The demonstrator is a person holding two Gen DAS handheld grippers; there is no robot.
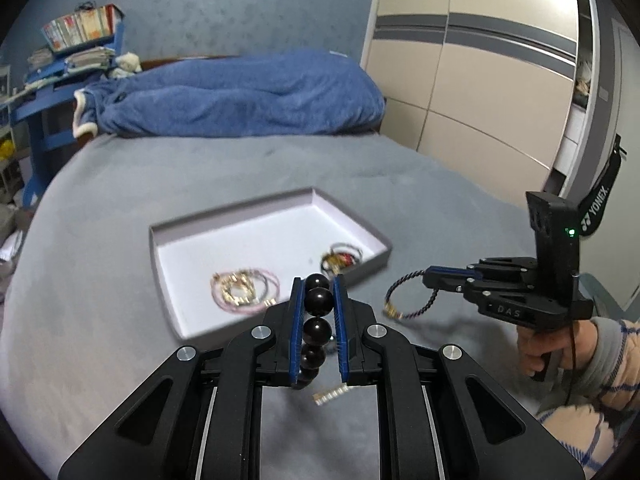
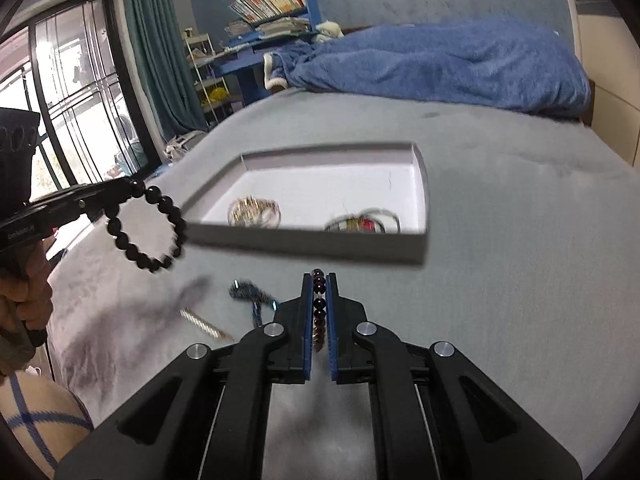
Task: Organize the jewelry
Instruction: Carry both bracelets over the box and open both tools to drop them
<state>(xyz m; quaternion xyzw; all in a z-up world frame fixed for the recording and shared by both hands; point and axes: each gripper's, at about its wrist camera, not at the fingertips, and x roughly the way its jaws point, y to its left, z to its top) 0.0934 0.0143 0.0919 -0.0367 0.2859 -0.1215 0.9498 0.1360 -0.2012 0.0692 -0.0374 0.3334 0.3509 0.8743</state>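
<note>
Black-beaded bracelet (image 1: 318,322), big glossy dark beads, sits clamped between the blue pads of the left gripper (image 1: 318,286); its jaws are drawn narrow around the strand, and from the right wrist view the rest of the loop hangs free below the tips, clear of the bed (image 1: 224,168). On the grey bedspread underneath, a small gold bar-shaped piece (image 2: 206,324) and a blue beaded piece (image 2: 252,294) lie loose, not yet sorted. Ahead of both grippers is the shallow white tray (image 1: 276,205), where a pink-and-gold tangle (image 1: 244,290) rests toward the left and a red, gold and dark cluster (image 1: 342,258) toward the right, well apart, which suggests pieces are being grouped inside it. To the right, the right gripper (image 2: 319,280) has its jaws nearly together on a thin bracelet of small dark red beads (image 2: 319,310), with a gold section dangling. Both pieces look held by one short stretch so they can be dropped cleanly into the tray.
</note>
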